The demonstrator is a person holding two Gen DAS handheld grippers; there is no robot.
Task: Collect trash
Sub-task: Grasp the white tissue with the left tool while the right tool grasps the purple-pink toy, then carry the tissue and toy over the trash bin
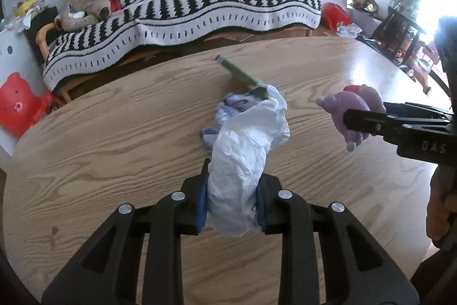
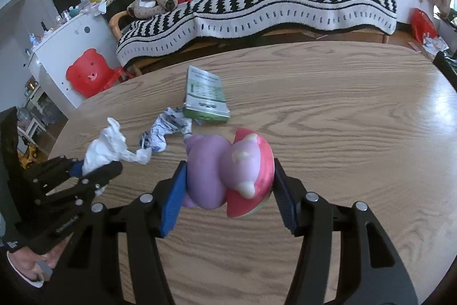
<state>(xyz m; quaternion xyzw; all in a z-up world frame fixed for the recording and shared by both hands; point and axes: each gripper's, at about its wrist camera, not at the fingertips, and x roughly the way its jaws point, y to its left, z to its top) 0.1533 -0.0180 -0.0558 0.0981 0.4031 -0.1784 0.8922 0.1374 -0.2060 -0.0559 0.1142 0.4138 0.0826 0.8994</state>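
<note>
Your left tool [image 1: 232,200] clamps white tissue wad [image 1: 242,159], frame centre; right tool [image 2: 225,190] grips purple-pink toy [image 2: 228,173]. Crumpled blue paper [image 2: 164,133], green box [image 2: 205,93] remain on tabletop [image 2: 342,133], uncollected.

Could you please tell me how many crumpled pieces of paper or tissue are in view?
2: white tissue clamped in the left gripper; blue-printed paper lying on the table beside it.
</note>
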